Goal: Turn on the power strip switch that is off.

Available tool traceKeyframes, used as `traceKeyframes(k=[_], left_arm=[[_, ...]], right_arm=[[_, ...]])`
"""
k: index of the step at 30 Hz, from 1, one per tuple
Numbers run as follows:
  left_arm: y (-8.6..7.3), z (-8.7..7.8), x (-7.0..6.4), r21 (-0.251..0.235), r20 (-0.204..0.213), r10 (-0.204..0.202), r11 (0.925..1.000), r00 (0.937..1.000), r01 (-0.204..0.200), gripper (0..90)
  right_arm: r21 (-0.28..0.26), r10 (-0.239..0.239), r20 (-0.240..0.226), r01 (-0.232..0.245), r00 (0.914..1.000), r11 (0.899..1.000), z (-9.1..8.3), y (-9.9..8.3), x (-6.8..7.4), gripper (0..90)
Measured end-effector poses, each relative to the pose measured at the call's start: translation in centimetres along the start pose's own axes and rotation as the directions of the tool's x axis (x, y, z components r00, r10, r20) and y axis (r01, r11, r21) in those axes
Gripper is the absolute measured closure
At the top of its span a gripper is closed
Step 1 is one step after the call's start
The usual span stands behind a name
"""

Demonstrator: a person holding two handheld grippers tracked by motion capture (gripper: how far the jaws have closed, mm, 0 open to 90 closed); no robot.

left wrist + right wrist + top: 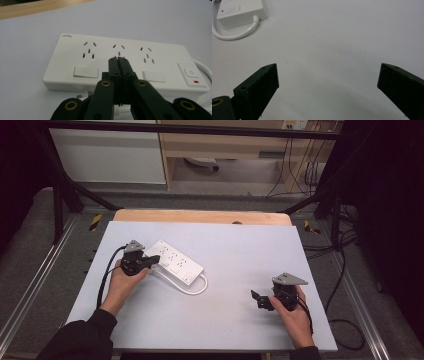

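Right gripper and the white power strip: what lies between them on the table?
Nothing but bare table and the power strip's own white cable, as seen from the high view; the right gripper is open.

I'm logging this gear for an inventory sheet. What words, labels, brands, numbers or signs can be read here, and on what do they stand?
Small grey print, too blurred to read: near one corner of the power strip, left gripper view.
Power symbol, a sign and no word: on the strip's switch button, above a red indicator mark.
Nothing readable on the table mat or the grippers.
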State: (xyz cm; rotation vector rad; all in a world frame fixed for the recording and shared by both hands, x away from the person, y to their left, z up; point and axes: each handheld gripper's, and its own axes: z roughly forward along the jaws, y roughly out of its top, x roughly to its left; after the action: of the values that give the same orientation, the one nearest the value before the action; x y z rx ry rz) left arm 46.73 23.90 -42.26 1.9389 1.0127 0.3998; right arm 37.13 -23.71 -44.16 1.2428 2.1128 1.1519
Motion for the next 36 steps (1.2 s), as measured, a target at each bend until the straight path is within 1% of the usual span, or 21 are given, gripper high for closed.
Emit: traceKeyframes(k=[2, 3, 5, 10, 19, 22, 30, 31, 36], left_arm=[[0.0, 0.1, -0.1, -0.006, 0.013, -0.016, 0.9999, 0.9998, 0.016, 89.9], [0.0, 0.2, -0.1, -0.005, 0.015, -0.010, 0.9999, 0.9998, 0.010, 89.9], [0.0, 0.5, -0.3, 0.003, 0.024, -0.011, 0.9999, 0.9996, 0.011, 90.0], [0.0, 1.0, -0.8, 0.011, 0.024, 0.009, 0.9999, 0.9997, -0.009, 90.0], [-0.1, 1.6, -1.6, 0.029, 0.035, 0.043, 0.9986, 0.9984, -0.044, 90.0], [-0.1, 1.7, -1.8, 0.027, 0.045, 0.043, 0.9987, 0.9981, -0.044, 89.9], [-0.1, 1.9, -2.2, 0.031, 0.050, 0.055, 0.9979, 0.9972, -0.056, 90.0], [-0.1, 2.0, -2.2, 0.029, 0.051, 0.052, 0.9982, 0.9974, -0.053, 90.0], [-0.2, 2.0, -2.2, 0.037, 0.050, 0.055, 0.9977, 0.9972, -0.057, 90.0]], right_arm=[[-0.001, 0.000, 0.001, 0.000, 1.0000, 1.000, 0.0, 0.0, 0.0, 4.0], [0.000, 0.000, 0.001, 0.000, 1.0000, 1.000, 0.0, 0.0, 0.0, 4.0], [0.000, 0.001, 0.000, -0.001, 1.0000, 1.000, 0.0, 0.0, 0.0, 4.1], [-0.002, 0.001, 0.000, -0.001, 1.0000, 1.000, 0.0, 0.0, 0.0, 4.1], [-0.001, 0.000, -0.001, 0.000, 1.0000, 1.000, -0.1, 0.0, 0.0, 4.0], [-0.001, 0.000, -0.002, 0.000, 1.0000, 1.000, -0.1, 0.0, 0.0, 4.0], [0.000, 0.004, -0.004, -0.004, 1.0000, 1.000, -0.1, 0.0, 0.0, 4.0], [0.000, 0.004, -0.003, -0.004, 1.0000, 1.000, -0.1, 0.0, 0.0, 4.0], [-0.001, 0.002, -0.002, -0.002, 1.0000, 1.000, -0.1, 0.0, -0.1, 4.0]])
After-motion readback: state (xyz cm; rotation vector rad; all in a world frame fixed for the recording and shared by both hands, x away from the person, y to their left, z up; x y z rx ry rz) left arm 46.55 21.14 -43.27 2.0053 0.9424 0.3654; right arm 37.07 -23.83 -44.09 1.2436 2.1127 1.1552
